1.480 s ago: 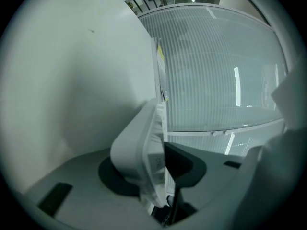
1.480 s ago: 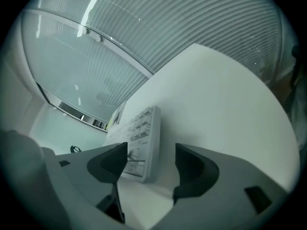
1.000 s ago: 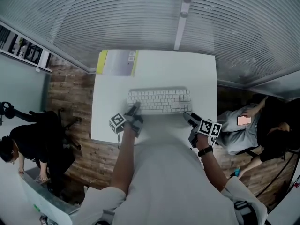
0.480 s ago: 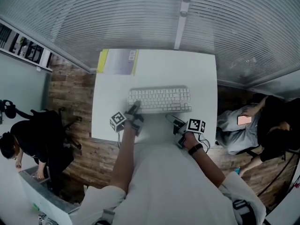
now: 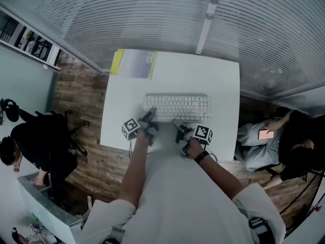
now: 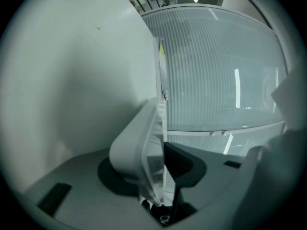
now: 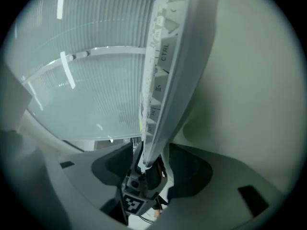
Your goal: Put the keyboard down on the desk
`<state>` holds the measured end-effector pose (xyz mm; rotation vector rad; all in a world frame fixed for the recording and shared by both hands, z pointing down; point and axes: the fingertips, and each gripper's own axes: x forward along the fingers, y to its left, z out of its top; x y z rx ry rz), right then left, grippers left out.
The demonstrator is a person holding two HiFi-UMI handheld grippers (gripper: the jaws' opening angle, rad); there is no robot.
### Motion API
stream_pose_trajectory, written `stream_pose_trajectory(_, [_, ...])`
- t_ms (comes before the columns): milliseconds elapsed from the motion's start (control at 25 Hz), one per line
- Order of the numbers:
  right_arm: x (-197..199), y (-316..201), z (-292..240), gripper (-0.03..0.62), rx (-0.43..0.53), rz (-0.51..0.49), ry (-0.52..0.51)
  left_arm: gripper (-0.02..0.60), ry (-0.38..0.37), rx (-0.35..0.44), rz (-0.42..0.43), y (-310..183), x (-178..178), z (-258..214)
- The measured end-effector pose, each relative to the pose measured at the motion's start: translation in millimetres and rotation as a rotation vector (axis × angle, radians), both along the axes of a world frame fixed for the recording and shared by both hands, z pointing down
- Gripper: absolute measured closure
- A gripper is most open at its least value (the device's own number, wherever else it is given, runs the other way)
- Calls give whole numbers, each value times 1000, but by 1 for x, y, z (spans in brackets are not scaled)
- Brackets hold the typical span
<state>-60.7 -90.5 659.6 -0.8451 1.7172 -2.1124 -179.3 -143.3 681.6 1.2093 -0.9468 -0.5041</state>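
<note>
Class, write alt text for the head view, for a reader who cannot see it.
Seen from above, a person works a flat white rectangular keyboard lying on a white desk. The left tool clamps its near-left corner, while the right tool, jaws just closing, straddles its near edge, not yet pressing.

1. An office, seen from above. A white desk (image 5: 223, 85) stands against a wall of ribbed frosted glass (image 5: 152, 19). A pale keyboard (image 5: 177, 107) and a yellow-edged folder (image 5: 134, 64) show on its top.
2. At the left, a person in dark clothes (image 5: 30, 144) leans toward a second white desk (image 5: 43, 205), with a black swivel chair (image 5: 76, 131) just beside them.
3. At the right, another seated person (image 5: 256, 144) holds a phone (image 5: 265, 134).
4. The floor (image 5: 76, 95) is wood-patterned, and a wall shelf (image 5: 25, 42) at the upper left carries small items.
</note>
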Motion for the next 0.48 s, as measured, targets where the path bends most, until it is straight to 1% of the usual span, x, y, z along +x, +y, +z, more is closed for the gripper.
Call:
stream_pose_trajectory(80, [-1,-3,0,369,-27,35,-23,433,2,3,0,0,0,1])
stream_pose_trajectory(200, [1,-3,3,384,-30,32,4,433,7,7,-1,1,2,0])
stream_pose_trajectory(320, [4,0,7,456,-60,53,-1,433,11,10,-3,2,3,-1])
stream_pose_trajectory(480, [3,-1,8,477,-83,73,-21,433,3,20,7,0,3,-3])
